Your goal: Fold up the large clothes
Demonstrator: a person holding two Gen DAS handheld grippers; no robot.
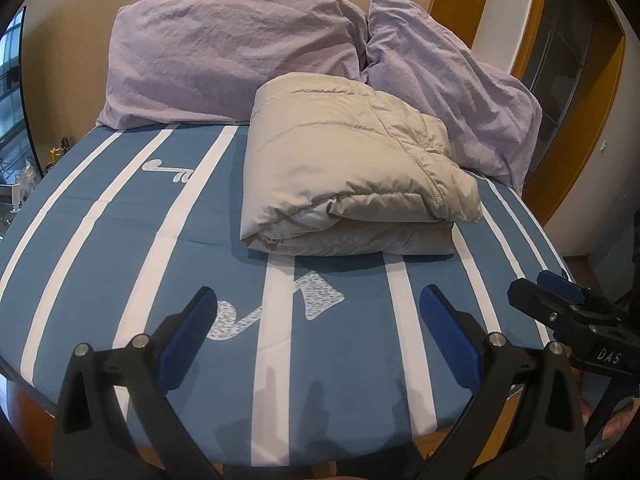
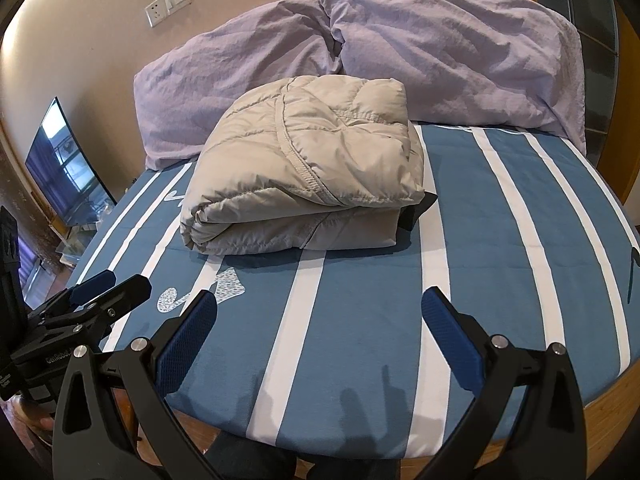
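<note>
Both claws hang over the near edge of the bed, spread wide, nothing between the pads. Left gripper (image 1: 318,300): blue-padded fingers (image 1: 202,320) far apart, striped sheet visible through the gap. Right gripper (image 2: 320,304): same posture, fingers (image 2: 444,320) splayed, empty. Each shows at the margin of the other's view, the two side by side and apart.

Bed (image 2: 500,240): blue sheet with white lengthwise stripes and pale grey speckled motifs; wooden frame visible under the near edge.

Puffer jacket (image 2: 304,168): beige, quilted, folded into a thick squarish bundle. Lies on the sheet toward the head edge, roughly mid-width, well clear of both claws. Folded layers face the near edge; a stitched seam curves across the top. A small dark piece pokes out at its right lower corner in the right wrist view; cannot tell what it is.

Left pillow (image 1: 228,60) and right pillow (image 1: 452,92): lilac, crumpled, propped along the head edge against the wall. The jacket's far side touches or overlaps them.

Wall socket plate (image 2: 168,4) above the left pillow. Dark screen (image 2: 64,168) stands beyond the bed's left edge. Wood-framed doorway (image 1: 532,40) past the right edge.
</note>
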